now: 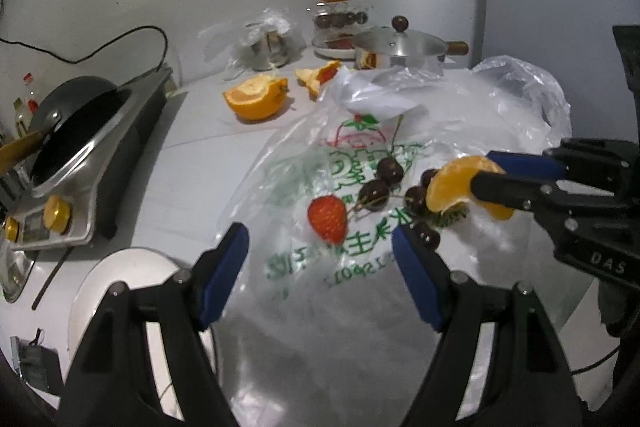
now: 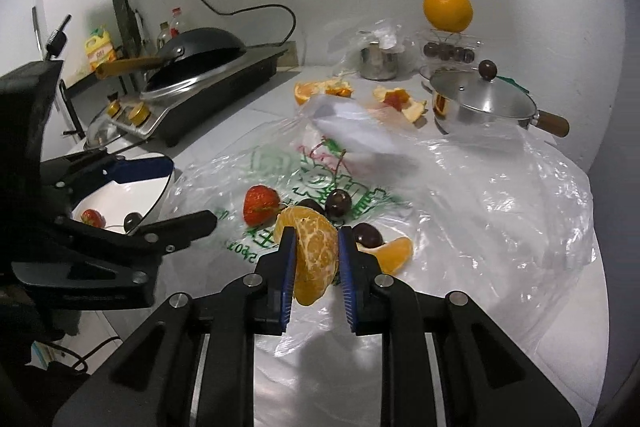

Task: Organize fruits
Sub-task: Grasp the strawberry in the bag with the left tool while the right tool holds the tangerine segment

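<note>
Orange piece [image 2: 314, 259] is being held clamped in the right gripper [image 2: 316, 259], lifted off the bag [image 2: 480, 195].

Just beyond the pads, a second wedge [image 2: 394, 253], cherries [image 2: 338, 203] and a strawberry [image 2: 260, 205] are lying on the bag; the bowl [image 2: 132, 187] is sitting farther left. The left gripper [image 1: 320, 267] is being kept wide, empty. The soft piece could be crushed or slipped by squeezing.

My left camera looks down along my tongs from close above the worktop [image 1: 192, 163]. My right camera does too, from the right. Both see the plastic bag [image 1: 400, 131] and the far wall.
</note>
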Demonstrator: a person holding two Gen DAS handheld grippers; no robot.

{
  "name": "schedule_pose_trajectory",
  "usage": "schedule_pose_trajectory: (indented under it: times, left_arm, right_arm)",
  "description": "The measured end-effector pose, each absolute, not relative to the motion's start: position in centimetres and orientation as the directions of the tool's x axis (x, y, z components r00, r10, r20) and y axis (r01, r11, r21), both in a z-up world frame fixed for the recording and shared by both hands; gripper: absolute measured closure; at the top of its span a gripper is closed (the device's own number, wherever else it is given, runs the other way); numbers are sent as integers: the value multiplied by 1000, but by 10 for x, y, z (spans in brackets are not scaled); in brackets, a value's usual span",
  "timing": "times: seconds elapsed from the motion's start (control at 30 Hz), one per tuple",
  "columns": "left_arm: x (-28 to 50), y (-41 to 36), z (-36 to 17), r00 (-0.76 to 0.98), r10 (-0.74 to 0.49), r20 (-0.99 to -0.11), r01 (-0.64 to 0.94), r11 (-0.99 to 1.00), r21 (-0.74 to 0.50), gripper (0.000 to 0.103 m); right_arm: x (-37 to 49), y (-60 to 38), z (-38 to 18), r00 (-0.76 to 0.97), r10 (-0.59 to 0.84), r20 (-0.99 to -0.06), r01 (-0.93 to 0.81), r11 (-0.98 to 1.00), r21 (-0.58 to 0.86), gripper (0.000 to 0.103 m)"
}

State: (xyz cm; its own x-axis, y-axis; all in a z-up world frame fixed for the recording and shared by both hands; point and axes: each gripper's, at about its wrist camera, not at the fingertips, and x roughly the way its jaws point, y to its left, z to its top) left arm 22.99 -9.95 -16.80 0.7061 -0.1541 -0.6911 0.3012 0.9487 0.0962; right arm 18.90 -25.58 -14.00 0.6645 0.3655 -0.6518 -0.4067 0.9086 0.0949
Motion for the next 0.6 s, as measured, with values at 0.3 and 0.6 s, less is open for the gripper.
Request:
schedule_pose_trajectory:
  times: [0.3,0.6]
  left_arm:
    - [264,-111,-184,681,-149,-717,320,941,108,28]
    - [275,-132,-209,675,-75,-734,405,869,284,29]
  right_arm:
    - [203,-266,-144,664,381,-643,-402,907,123,81]
    - [213,-275,-147,667,392,-633,-390,908,151,81]
